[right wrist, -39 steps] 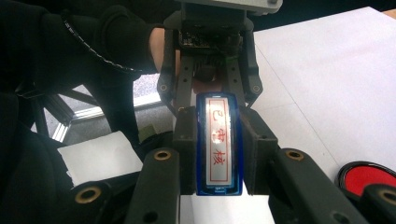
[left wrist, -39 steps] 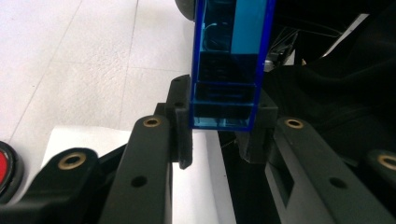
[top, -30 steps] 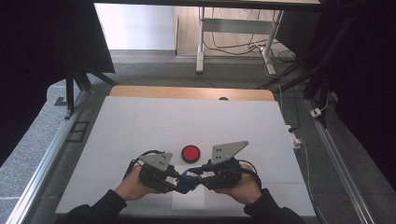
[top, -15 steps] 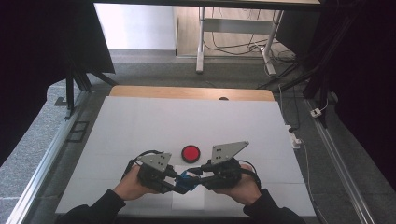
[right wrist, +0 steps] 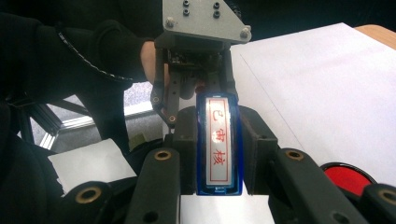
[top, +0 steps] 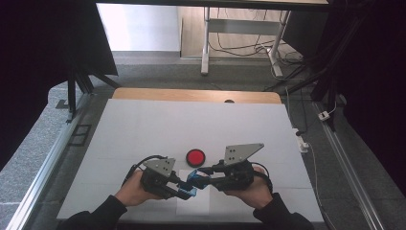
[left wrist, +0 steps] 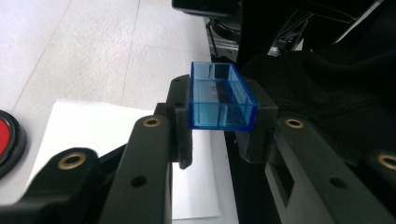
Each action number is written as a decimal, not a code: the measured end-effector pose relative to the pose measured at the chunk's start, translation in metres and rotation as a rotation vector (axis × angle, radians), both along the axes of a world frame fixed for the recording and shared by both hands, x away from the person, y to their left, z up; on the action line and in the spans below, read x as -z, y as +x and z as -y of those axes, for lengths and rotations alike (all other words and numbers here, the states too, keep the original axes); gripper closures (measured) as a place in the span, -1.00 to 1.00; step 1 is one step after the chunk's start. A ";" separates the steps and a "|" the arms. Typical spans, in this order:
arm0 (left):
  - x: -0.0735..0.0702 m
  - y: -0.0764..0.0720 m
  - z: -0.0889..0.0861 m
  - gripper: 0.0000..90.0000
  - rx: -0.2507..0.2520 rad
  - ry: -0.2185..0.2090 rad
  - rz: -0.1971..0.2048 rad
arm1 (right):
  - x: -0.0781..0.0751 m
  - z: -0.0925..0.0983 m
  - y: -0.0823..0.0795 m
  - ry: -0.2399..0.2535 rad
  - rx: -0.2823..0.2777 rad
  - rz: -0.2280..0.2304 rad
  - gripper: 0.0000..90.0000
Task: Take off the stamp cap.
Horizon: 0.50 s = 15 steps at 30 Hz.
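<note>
Near the front edge of a white-covered table point(top: 143, 124), two hand-held grippers are seen brought nose to nose, with small blue items clamped between their jaws. A clear blue plastic box point(left wrist: 219, 95) is gripped by the left gripper point(left wrist: 219, 116); in the left gripper view it is shown open side up, with the pads pressed against its two long walls and faint red marks visible inside. A blue-framed stamp point(right wrist: 218, 144) is pinched by the right gripper point(right wrist: 218, 140); in the right gripper view its white face (bordered in red and printed with red characters) is turned toward the camera, with the jaws closed tight on its long sides. From the high view, the left gripper point(top: 184, 188) and the right gripper point(top: 201, 179) are seen meeting just above a white sheet of paper point(top: 191, 203), where the blue pieces point(top: 195, 182) are held together or very close; whether they actually touch cannot be told. A red round button point(top: 195, 156) is seen lying on the table just beyond the two grippers, apart from both. Each gripper is held by a hand in a dark sleeve, entering from the bottom of the high view.
</note>
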<state>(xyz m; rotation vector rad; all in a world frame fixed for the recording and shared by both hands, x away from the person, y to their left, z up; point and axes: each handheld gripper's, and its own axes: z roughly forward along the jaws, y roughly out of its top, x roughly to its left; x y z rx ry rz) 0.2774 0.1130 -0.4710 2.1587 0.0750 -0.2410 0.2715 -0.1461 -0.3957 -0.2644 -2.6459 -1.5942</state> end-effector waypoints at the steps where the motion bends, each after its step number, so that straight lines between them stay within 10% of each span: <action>1: 0.000 0.000 0.000 0.53 -0.006 0.007 0.002 | 0.000 0.000 0.000 -0.002 0.002 0.002 0.58; 15: -0.005 -0.006 -0.006 0.53 -0.124 0.082 0.015 | 0.002 0.002 0.000 -0.016 0.038 0.012 0.58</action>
